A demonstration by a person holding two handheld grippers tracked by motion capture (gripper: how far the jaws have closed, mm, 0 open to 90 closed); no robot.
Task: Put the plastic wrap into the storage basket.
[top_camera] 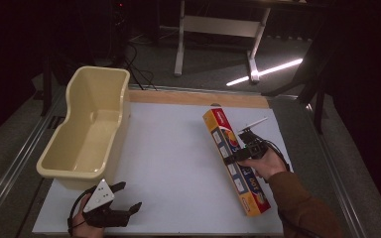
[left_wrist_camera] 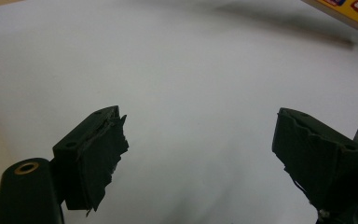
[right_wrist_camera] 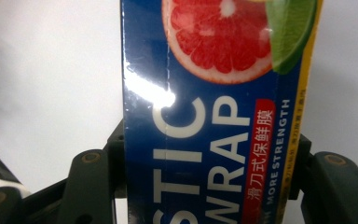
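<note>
Nearest you, your left gripper [top_camera: 124,198] rests at the front left corner of the white table [top_camera: 178,163], its jaws spread wide with nothing between them, just in front of the cream plastic tub [top_camera: 87,129]. Your right gripper [top_camera: 238,154] is clamped across the plastic-wrap box [top_camera: 234,161], a jaw on each long side, a little past its middle toward the far end. The box runs diagonally over the right half of the table, near end toward you, far end pointing to the back edge, well apart from the tub. Judge it as light but long: a stiff cardboard carton with a glossy printed skin that could slide in the pads, and walls that would dent under a hard squeeze. Because it is long, a grip off its middle will let one end droop or swing, so hold it close to the centre and keep it level.
</note>
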